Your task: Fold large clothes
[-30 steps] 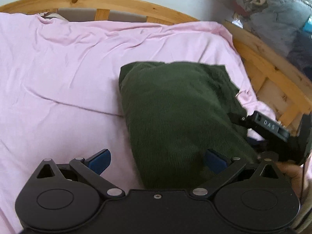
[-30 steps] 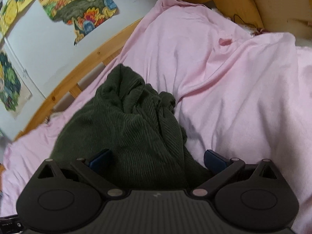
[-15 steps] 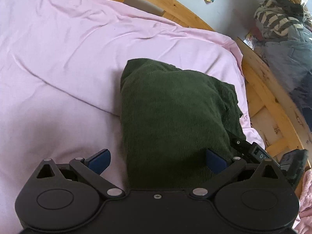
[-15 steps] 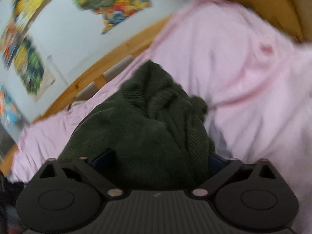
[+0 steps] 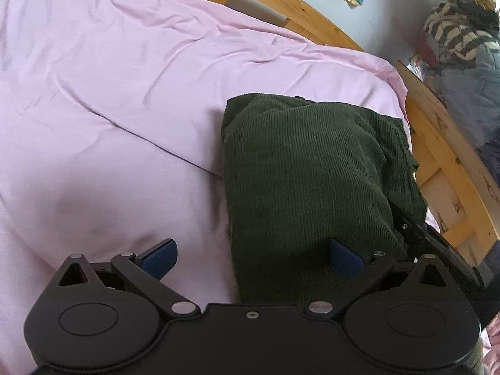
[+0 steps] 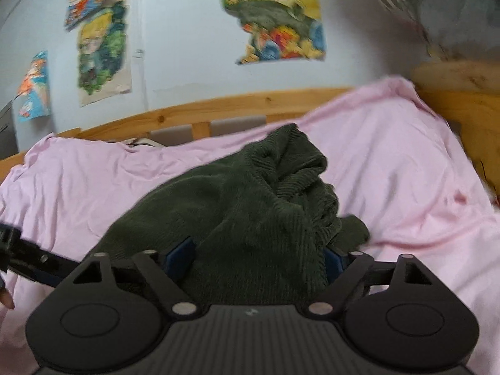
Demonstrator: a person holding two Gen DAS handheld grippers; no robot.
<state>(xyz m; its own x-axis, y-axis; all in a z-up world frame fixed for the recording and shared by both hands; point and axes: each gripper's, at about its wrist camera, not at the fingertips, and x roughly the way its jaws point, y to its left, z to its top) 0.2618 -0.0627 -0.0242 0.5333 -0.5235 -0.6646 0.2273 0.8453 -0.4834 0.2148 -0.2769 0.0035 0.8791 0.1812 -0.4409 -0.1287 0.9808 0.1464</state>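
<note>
We are watching the dark green corduroy garment (image 5: 306, 181) lying bunched on the pink bed sheet (image 5: 103, 100), near the wooden bed frame (image 5: 443, 143). A second ago it was sitting nearer the middle of the left view; now both cameras are swinging, and the wall posters (image 6: 275, 22) are filling the right view. We are judging the fold unfinished. The left hand-held gripper (image 5: 253, 254) is spread wide, grasping nothing; the right hand-held gripper (image 6: 259, 257) is straddling the cloth, also unclenched.

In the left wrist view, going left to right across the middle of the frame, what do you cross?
pink bed sheet → dark green corduroy garment → wooden bed frame → pile of clothes, striped piece on top
</note>
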